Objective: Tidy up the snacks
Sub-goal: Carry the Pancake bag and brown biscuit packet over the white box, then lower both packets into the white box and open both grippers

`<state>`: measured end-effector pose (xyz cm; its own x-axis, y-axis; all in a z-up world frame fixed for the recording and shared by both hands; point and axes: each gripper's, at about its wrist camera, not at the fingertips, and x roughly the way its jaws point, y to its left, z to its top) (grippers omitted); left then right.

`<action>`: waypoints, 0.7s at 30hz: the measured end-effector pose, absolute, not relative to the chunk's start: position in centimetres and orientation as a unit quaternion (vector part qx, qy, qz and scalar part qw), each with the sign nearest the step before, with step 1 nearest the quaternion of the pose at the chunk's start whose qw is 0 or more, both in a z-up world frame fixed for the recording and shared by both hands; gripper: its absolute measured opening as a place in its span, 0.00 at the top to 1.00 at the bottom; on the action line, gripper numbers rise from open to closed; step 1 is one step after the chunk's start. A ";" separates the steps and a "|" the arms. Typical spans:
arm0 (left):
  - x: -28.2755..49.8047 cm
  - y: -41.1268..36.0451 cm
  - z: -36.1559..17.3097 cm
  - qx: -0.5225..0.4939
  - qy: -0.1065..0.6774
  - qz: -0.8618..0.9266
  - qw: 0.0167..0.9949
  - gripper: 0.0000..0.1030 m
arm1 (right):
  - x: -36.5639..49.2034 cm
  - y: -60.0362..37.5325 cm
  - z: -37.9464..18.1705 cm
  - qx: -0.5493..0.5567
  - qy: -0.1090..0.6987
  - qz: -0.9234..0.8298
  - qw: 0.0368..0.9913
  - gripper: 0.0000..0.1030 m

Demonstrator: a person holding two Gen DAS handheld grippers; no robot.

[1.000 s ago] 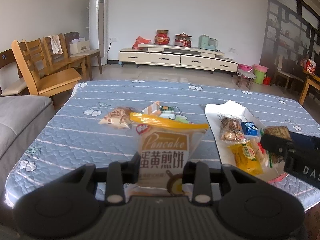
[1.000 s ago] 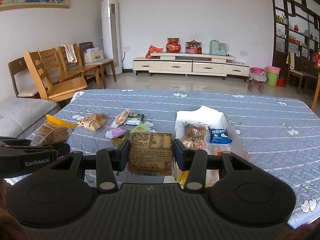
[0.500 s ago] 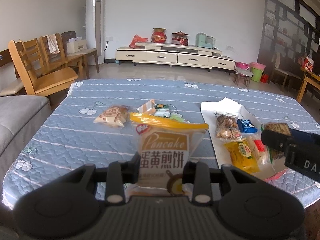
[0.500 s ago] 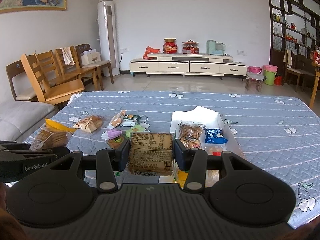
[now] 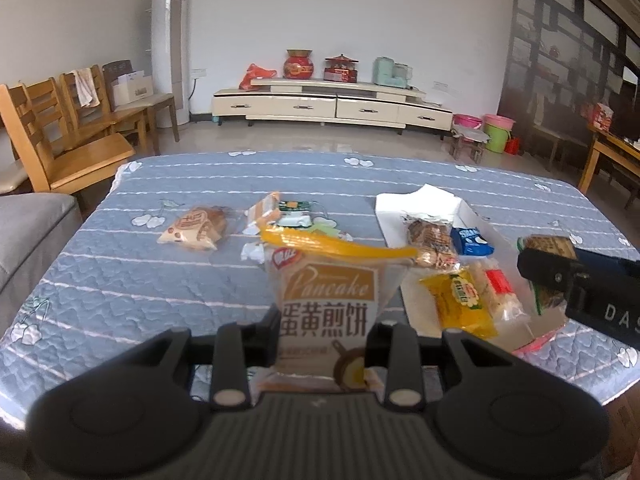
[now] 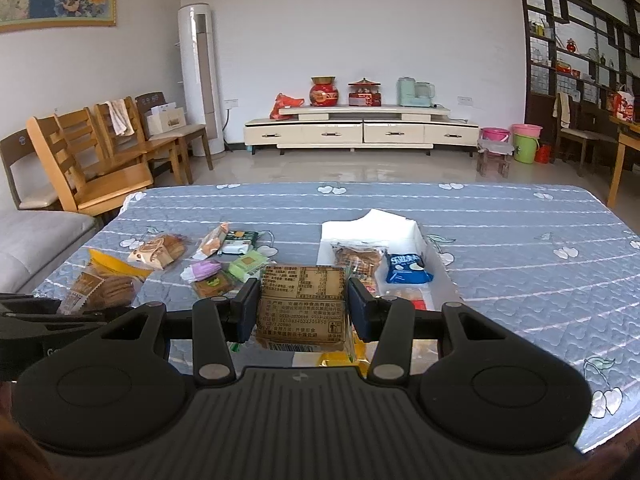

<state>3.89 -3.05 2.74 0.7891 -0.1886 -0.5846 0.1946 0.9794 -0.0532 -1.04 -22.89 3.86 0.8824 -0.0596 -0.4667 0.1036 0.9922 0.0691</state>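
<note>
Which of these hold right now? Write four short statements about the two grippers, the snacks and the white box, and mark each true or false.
1. The left gripper grips the pancake packet. True.
2. The right gripper is open. False: it is shut on a brown packet.
3. The white box holds a blue packet. True.
4. The purple packet lies in the box. False: it lies on the tablecloth.

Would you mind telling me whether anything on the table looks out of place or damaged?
Nothing looks damaged or spilled. Several snack packets lie scattered left of the white box, not yet sorted; each claw, left and right, holds one packet.
</note>
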 end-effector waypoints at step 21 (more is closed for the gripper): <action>5.1 -7.7 2.3 0.023 0.316 -0.150 0.937 0.68 | -1.0 -24.3 3.3 0.068 0.241 -0.093 0.964 0.44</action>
